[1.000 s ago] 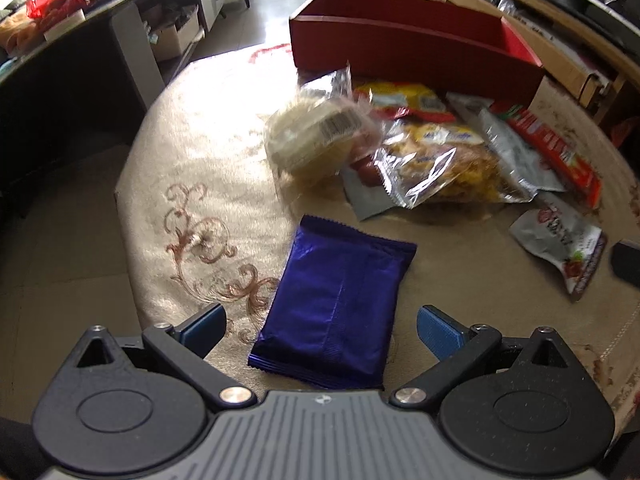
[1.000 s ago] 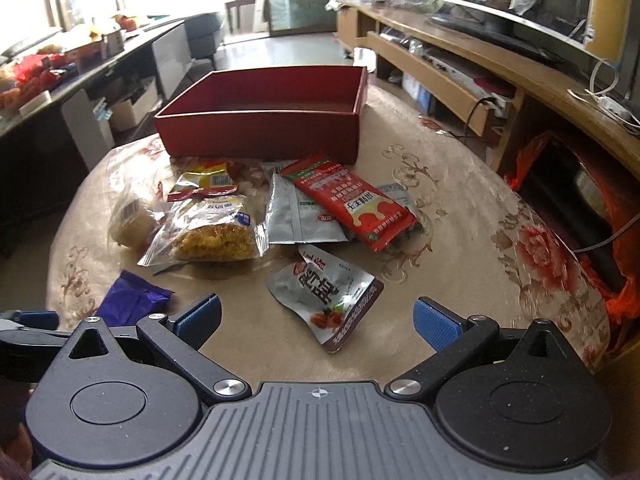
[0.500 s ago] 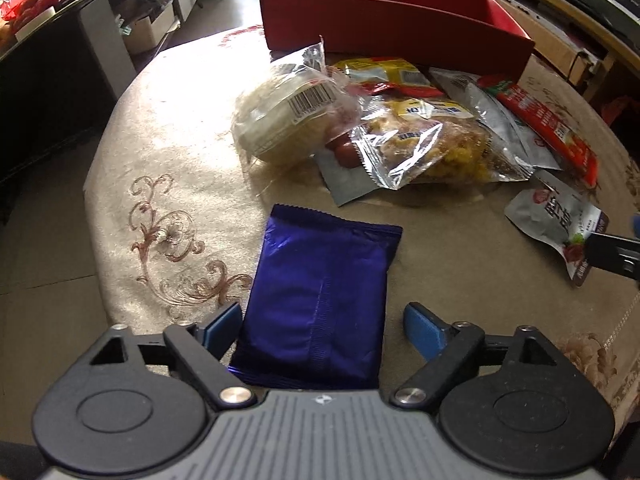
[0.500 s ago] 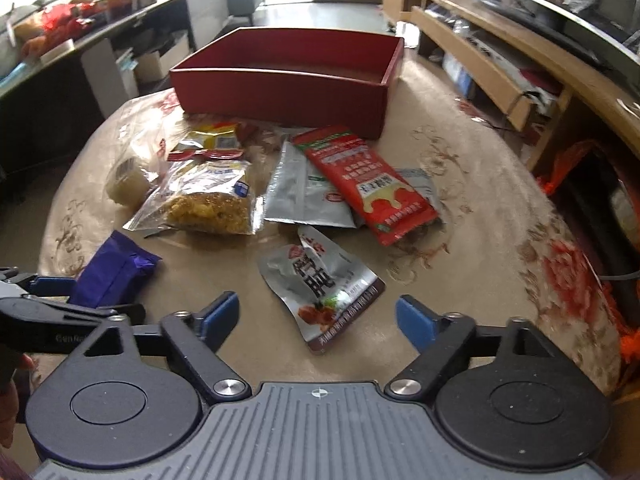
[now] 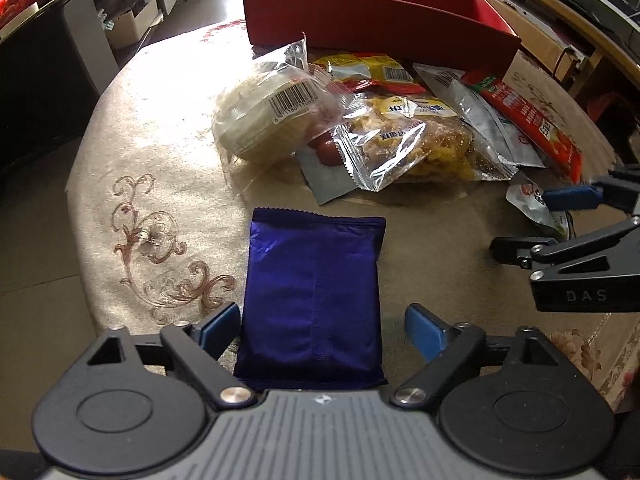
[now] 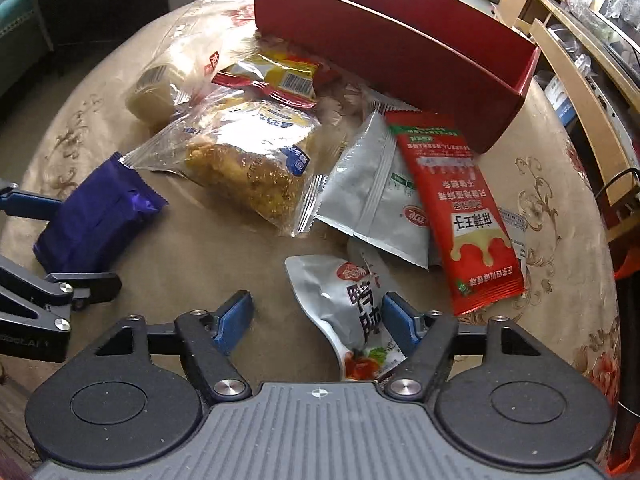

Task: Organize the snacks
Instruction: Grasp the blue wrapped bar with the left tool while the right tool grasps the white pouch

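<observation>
A purple snack pack lies on the table between the open fingers of my left gripper; it also shows in the right wrist view. My right gripper is open, and a small silver pouch lies between its fingers, close to the right one. A red box stands at the back, empty as far as I can see. In front of it lie a clear bag of yellow snacks, a pale bun bag, a silver pack and a long red pack.
The round table has a beige patterned cloth and drops off at left and front. My right gripper also shows at the right edge of the left wrist view. Shelves and a cabinet stand beyond the table.
Both grippers have moved forward and down. The purple pack now sits between the left fingers, the silver pouch between the right ones. Both stay open.
</observation>
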### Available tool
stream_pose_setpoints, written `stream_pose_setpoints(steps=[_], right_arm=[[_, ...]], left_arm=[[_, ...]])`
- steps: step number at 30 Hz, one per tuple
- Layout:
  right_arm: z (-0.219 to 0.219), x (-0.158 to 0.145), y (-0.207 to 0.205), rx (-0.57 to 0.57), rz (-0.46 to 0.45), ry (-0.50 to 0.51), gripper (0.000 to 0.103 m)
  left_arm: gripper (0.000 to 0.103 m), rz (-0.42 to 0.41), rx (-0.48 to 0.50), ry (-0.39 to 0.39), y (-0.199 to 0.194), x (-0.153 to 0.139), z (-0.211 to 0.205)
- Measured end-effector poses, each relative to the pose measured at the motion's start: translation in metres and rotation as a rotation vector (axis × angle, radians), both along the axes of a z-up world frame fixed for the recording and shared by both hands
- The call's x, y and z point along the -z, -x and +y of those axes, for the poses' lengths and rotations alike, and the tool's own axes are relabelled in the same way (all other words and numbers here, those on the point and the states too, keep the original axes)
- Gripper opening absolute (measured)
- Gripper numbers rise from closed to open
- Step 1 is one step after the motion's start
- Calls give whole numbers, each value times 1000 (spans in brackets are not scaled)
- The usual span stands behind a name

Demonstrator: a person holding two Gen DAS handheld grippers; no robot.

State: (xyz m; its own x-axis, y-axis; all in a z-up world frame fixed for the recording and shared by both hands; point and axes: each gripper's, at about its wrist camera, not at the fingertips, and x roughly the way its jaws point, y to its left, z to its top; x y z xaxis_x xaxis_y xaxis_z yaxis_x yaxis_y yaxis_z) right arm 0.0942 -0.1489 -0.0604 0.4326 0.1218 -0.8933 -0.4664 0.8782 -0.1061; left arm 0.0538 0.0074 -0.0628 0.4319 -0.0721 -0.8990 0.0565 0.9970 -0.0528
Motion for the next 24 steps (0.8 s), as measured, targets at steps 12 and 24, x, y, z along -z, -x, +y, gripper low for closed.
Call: stream_pose_setpoints(steps=[12,24], right_arm=[[-30,-12,28,118,72,-145,53],[-9,0,22,11,88,-62,89]], left_arm=[[102,1,31,-38,-5,6,-6],[102,-13,19,-46,-13,8,-5]])
